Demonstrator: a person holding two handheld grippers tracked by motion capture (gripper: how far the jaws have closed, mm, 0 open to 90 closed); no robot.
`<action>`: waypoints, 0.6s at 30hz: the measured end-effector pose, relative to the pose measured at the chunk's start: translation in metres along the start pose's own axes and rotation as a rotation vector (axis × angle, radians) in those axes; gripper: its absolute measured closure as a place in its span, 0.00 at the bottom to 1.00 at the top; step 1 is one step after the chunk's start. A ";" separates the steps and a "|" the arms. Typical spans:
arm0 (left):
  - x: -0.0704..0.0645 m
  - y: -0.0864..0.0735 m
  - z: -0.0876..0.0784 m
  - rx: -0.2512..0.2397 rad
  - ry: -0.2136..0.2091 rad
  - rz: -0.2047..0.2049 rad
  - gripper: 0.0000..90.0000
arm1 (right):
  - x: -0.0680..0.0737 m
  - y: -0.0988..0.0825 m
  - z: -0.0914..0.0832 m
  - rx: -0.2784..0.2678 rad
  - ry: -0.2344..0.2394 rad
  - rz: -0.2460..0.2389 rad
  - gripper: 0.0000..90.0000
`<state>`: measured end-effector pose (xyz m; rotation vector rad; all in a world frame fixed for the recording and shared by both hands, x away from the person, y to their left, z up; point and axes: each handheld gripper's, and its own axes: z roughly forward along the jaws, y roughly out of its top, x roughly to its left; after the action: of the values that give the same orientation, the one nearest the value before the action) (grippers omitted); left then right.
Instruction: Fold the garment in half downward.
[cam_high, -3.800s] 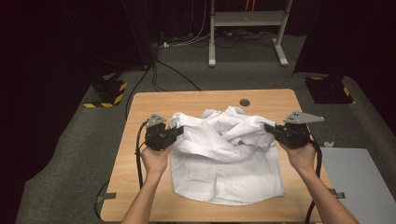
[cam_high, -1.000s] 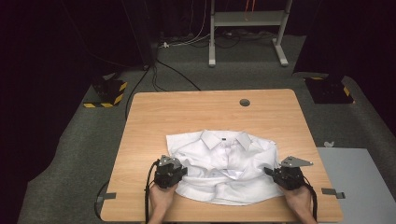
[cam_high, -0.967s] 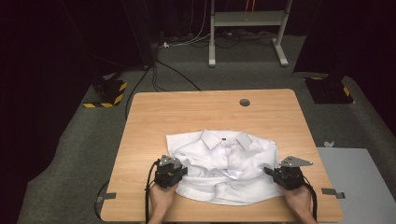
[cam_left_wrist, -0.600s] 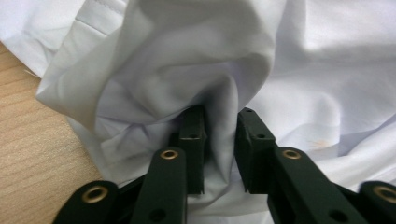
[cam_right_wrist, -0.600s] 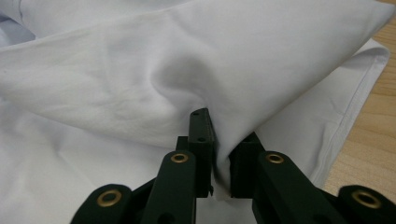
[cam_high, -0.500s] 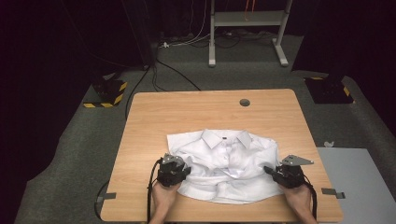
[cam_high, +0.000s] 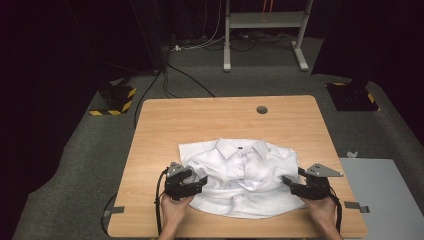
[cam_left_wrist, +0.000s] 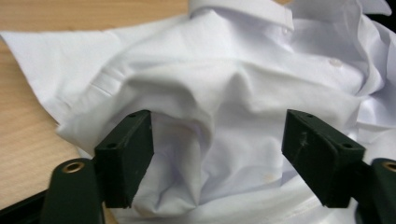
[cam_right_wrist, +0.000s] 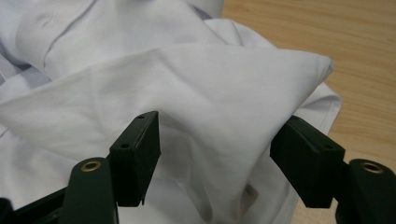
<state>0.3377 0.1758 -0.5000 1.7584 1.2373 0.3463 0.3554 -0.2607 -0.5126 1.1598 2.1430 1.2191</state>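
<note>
shirt (cam_high: 240, 175) is laid collar-up on the tabletop (cam_high: 200, 125), body folded but still rumpled near the front edge. left gripper (cam_high: 192, 181) and right gripper (cam_high: 295, 186) have just been opening, jaws spread, cloth loose between. smoothing probably left.

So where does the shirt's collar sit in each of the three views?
High view: the collar lies at the far edge of the white shirt, mid-table, pointing away from the person.
Left gripper view: it runs along the top edge, right of centre.
Right gripper view: a folded white band at the top left may be it or a cuff; I cannot tell which.
Shared landmark: the wooden table, behind the shirt in every view.
</note>
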 end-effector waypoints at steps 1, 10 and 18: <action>0.001 0.003 -0.001 -0.004 0.006 -0.003 0.25 | 0.001 0.002 0.000 -0.010 -0.002 -0.005 0.35; 0.010 0.023 0.012 0.018 0.041 0.004 0.17 | 0.007 0.022 0.009 -0.034 -0.015 -0.043 0.31; 0.010 0.030 0.037 0.054 0.090 0.034 0.14 | 0.008 0.030 0.019 -0.034 -0.049 -0.046 0.29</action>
<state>0.3850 0.1631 -0.4980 1.8291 1.2924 0.4192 0.3771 -0.2363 -0.4973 1.1091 2.0940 1.1905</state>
